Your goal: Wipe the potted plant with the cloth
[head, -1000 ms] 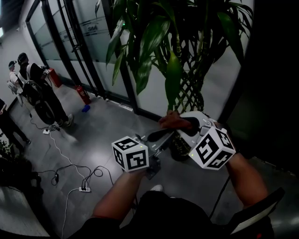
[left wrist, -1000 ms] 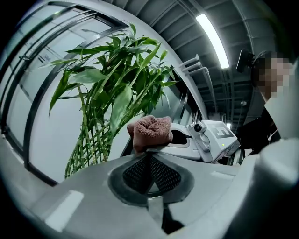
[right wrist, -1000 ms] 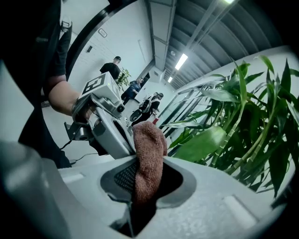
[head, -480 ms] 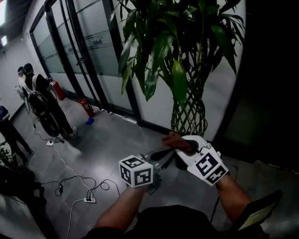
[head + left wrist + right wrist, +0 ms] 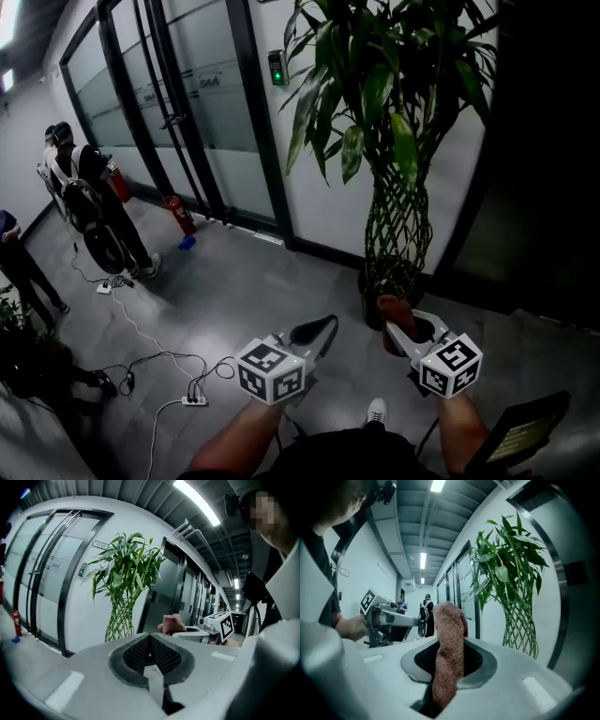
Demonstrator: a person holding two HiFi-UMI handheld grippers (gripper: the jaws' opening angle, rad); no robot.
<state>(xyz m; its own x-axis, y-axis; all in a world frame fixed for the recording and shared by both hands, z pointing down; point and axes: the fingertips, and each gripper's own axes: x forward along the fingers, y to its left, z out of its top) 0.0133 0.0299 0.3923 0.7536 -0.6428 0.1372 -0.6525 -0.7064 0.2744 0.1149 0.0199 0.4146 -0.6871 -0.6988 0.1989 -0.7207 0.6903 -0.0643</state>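
Two claws clear of plant, right claw pinching cloth, left claw pressed together

Grey glossy floor; black-framed glass doors; white wall; ceiling strip light.

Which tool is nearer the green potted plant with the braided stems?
Right. The right tool, shut on the brown terry cloth, is just short of the base of the green potted plant with braided stems; the left tool, shut and empty, is farther, to its left.
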